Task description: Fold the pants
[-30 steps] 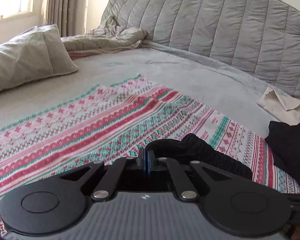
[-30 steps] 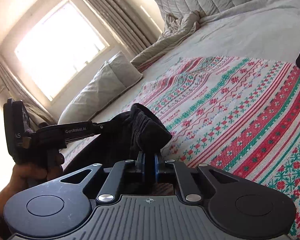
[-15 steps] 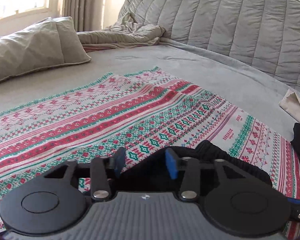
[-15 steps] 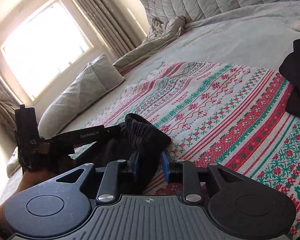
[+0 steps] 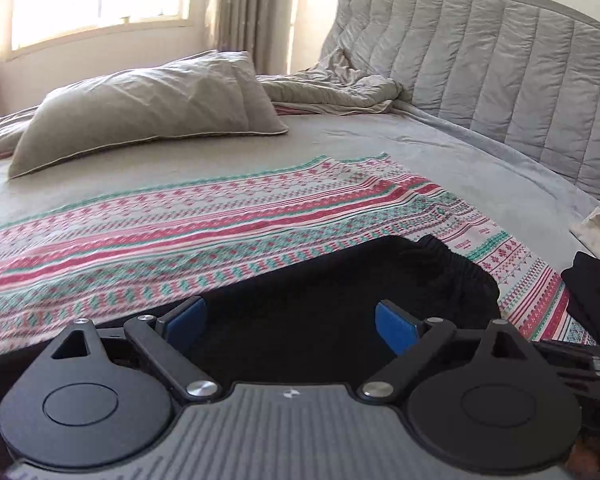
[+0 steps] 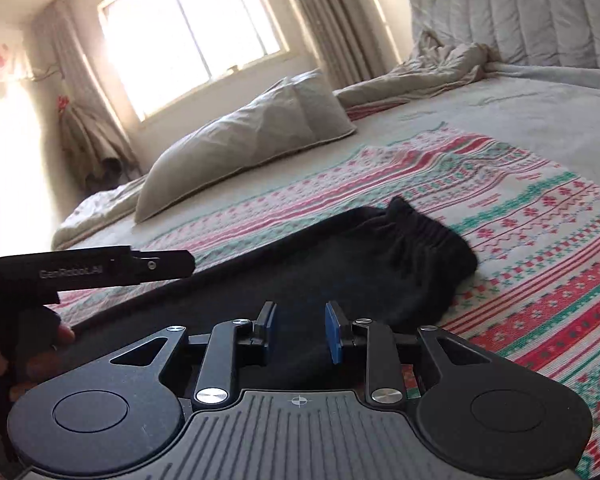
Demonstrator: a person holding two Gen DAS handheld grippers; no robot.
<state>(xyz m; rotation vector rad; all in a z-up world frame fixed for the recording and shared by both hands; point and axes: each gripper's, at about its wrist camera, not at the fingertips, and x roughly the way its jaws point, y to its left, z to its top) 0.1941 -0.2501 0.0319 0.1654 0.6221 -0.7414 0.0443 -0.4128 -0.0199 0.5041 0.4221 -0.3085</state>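
Black pants [image 6: 340, 276] flat on patterned blanket [image 6: 520, 240], gathered waistband pointing toward headboard [image 5: 500, 68]; both hand-held grippers [image 5: 290, 326] [image 6: 300, 334] released.

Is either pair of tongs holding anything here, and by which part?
Nothing is held. The left tongs and right tongs are open above the black pants.

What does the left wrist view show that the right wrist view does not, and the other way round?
Only the left wrist view shows a second dark garment and a beige cloth at the bed's right edge. Only the right wrist view shows the left gripper from the side, plus the bundled curtain. Both show the black pants on the patterned blanket, the grey pillow, the window, and open jaws: the right gripper too.
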